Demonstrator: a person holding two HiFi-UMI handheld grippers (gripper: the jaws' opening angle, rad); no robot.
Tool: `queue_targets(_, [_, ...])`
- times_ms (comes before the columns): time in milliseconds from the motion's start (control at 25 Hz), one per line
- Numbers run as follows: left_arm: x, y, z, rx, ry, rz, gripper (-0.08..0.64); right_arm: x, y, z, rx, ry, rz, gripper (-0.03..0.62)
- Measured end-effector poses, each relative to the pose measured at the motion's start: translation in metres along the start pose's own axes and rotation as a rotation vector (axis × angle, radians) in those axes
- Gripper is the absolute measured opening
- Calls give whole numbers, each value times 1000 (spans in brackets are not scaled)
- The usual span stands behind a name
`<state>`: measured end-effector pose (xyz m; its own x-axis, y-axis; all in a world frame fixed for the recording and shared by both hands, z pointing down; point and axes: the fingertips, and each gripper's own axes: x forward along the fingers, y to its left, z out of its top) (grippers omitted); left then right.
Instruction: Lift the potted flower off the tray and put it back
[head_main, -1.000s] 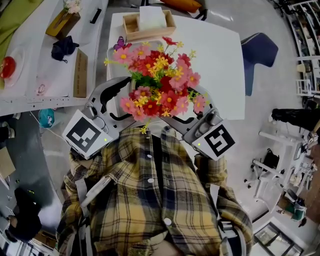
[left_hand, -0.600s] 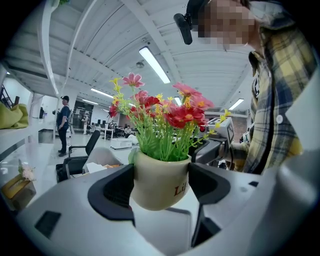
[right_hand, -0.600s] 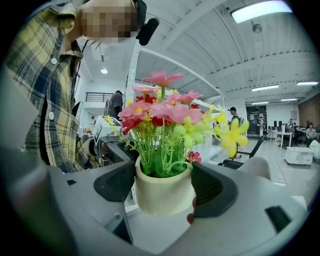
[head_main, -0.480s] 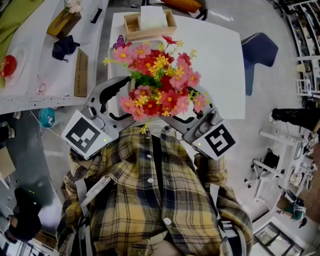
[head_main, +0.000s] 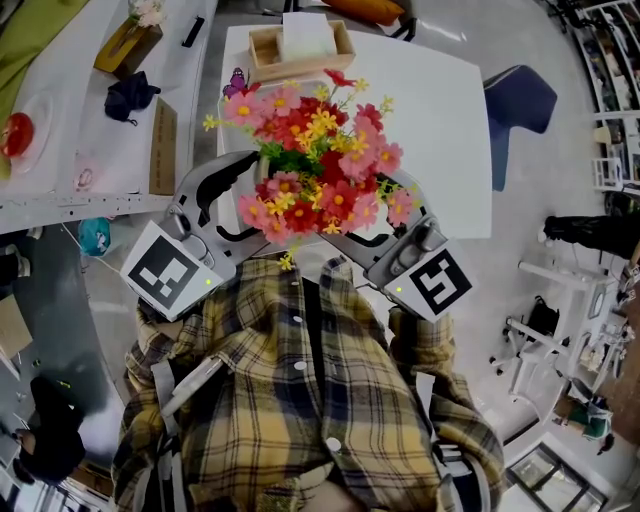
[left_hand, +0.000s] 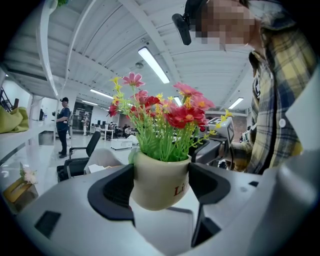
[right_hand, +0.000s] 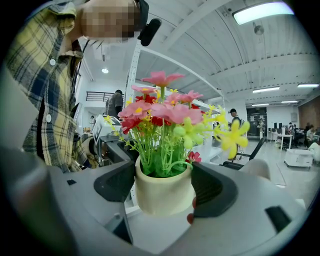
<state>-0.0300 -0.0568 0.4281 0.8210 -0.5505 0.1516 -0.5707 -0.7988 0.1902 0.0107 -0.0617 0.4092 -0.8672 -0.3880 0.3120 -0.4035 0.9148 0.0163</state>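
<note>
The potted flower is a bunch of pink, red and yellow blooms (head_main: 318, 160) in a cream pot (left_hand: 159, 180). It is held up close to the person's plaid shirt, above the near edge of the white table (head_main: 440, 120). My left gripper (head_main: 245, 205) and right gripper (head_main: 385, 232) come at it from either side. In the left gripper view the dark pads (left_hand: 116, 189) press the pot's sides. In the right gripper view the same cream pot (right_hand: 164, 192) sits between both pads (right_hand: 212, 189). From the head view the pot is hidden under the blooms.
A wooden box (head_main: 298, 50) holding a white block stands at the table's far edge, and a purple butterfly ornament (head_main: 237, 84) is beside the blooms. To the left is another table with a dark cloth (head_main: 128, 95) and a wooden block (head_main: 161, 145). A blue chair (head_main: 518, 105) stands to the right.
Almost nothing. Both grippers keep the pot held in the same spot, and the left gripper's marker cube has edged slightly down and left.
</note>
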Motion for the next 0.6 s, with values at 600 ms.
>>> queue_targets(600, [-1, 3, -7, 13, 26, 2, 330, 4, 0, -7, 19, 21, -3, 345])
